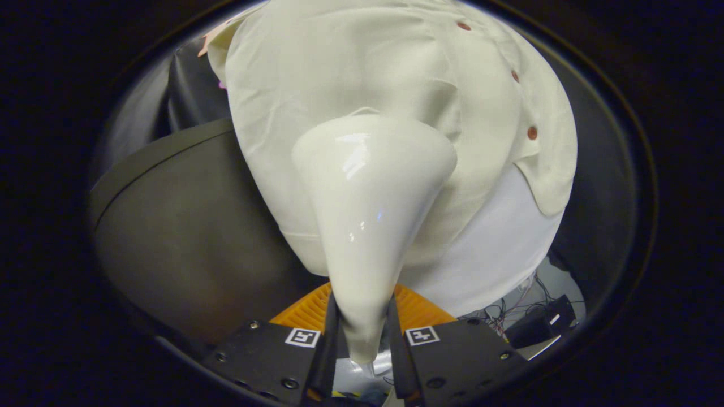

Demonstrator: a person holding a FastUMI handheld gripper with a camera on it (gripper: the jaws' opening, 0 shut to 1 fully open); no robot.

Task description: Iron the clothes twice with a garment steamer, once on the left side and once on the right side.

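My gripper [362, 330] is shut on the handle of a glossy white garment steamer [367, 192], both fingers pressing its narrow neck. The steamer widens ahead of the fingers, and its head rests against a cream shirt [339, 73] that hangs in front of me. The head sits on the shirt's lower left half, left of the row of reddish buttons [531, 133]. A white layer [498, 243] hangs below the shirt's hem on the right. The steamer's face is hidden against the cloth.
A dark curved surface [186, 226] lies left of the shirt. Low on the right, a black box [543, 325] and tangled cables [503, 316] lie on a pale floor. Dark cloth hangs behind the shirt on both sides.
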